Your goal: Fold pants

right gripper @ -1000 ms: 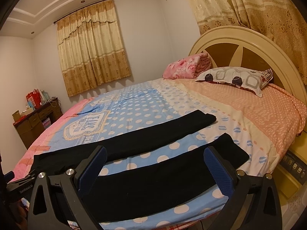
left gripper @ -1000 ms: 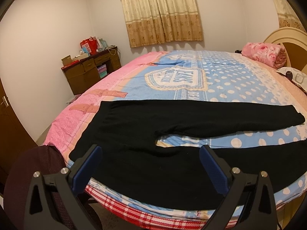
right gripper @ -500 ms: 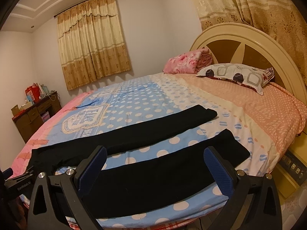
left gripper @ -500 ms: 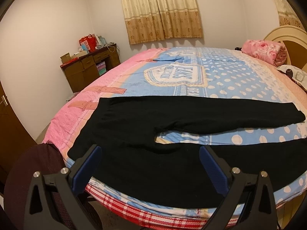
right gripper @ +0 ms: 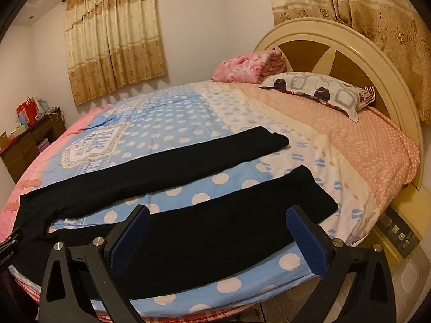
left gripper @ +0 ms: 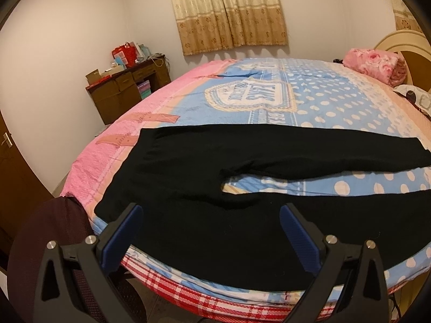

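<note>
- A wide bed (left gripper: 317, 102) fills the room, covered by a sheet with a pink side strip, a blue field of white polka dots and a peach band near the arched cream headboard (right gripper: 347, 45).
- Black pants (left gripper: 204, 177) lie flat across the near part of the bed, waistband toward the pink strip, the two legs spread apart and running toward the headboard end.
- The near leg (right gripper: 215, 231) lies along the bed's front edge; the far leg (right gripper: 188, 164) is parallel, with dotted sheet showing between them.
- A rolled pink floral blanket (right gripper: 247, 66) and a patterned pillow (right gripper: 320, 88) rest by the headboard.
- Gold curtains (left gripper: 229, 13) hang on the far wall.
- A brown wooden desk (left gripper: 126, 86) stands in the corner, with a red bag and boxes on top.
- The left gripper (left gripper: 211, 228) hovers over the waist area, jaws spread wide, holding nothing.
- The right gripper (right gripper: 218, 234) hangs above the near leg, jaws likewise wide apart and empty.
</note>
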The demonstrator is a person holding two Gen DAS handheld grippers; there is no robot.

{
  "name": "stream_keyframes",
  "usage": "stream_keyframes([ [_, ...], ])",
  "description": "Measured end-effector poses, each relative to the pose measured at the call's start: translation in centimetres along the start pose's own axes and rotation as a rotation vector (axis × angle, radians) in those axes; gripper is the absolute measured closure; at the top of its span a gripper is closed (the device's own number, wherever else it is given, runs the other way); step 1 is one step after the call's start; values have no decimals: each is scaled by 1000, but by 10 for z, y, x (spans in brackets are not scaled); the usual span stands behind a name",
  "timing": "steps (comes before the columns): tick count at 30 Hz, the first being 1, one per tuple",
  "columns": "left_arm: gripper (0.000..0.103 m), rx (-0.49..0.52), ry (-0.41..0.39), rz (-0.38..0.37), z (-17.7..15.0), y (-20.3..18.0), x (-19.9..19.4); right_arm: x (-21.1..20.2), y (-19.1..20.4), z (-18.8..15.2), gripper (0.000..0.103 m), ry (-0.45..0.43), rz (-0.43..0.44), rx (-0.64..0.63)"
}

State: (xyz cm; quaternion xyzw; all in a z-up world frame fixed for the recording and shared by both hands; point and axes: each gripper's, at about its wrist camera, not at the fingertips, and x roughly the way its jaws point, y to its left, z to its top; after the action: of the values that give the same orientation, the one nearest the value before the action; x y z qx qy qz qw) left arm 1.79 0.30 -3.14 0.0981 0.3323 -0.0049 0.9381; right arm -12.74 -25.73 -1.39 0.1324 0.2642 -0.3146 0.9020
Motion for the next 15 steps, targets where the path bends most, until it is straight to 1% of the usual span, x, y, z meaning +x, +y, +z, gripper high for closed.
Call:
stream_keyframes([
  [9,0,2,8,-3,-1,-3,2,3,6,-1,1,21,-1,-36],
  [15,0,-1,17,-4,-1,-2,5,9,6,-2,1,50,-3,-34],
])
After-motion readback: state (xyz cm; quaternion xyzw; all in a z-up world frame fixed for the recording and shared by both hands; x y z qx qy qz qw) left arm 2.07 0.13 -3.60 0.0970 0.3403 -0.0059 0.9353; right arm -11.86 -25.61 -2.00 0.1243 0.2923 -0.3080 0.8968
